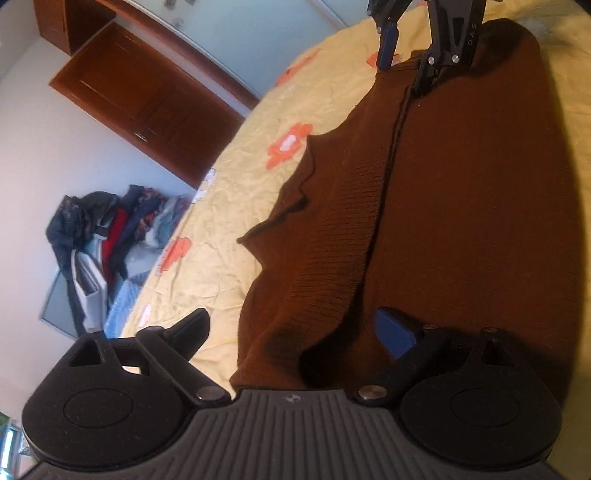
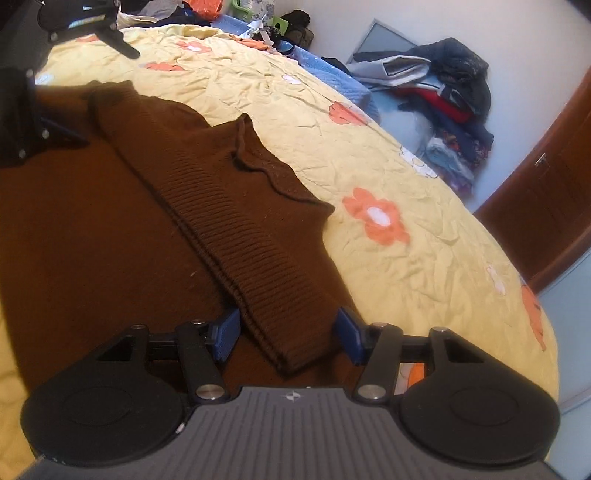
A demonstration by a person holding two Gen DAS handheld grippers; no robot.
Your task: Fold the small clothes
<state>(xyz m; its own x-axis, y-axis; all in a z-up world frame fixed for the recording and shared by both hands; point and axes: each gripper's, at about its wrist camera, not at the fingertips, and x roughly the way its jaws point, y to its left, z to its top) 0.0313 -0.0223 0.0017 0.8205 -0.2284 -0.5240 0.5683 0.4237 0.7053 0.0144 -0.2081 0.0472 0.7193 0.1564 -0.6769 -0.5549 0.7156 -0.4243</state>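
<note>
A brown knitted sweater (image 1: pixel 461 192) lies flat on the yellow flowered bedspread (image 1: pixel 236 177), with a ribbed sleeve (image 1: pixel 343 221) folded lengthwise over its body. My left gripper (image 1: pixel 295 332) is open at one end of the sweater, its jaws wide on either side of the sleeve end. My right gripper (image 2: pixel 288 338) is open at the opposite end, its blue pads (image 2: pixel 225 332) either side of the ribbed cuff (image 2: pixel 284 332). The right gripper (image 1: pixel 406 62) shows at the top of the left wrist view. The left gripper (image 2: pixel 74 44) shows at the top left of the right wrist view.
A heap of clothes (image 2: pixel 447 110) is piled against the wall beyond the bed. A brown wooden door (image 1: pixel 147 99) stands nearby. More clutter (image 2: pixel 258 18) sits at the far side of the bedspread (image 2: pixel 406 184).
</note>
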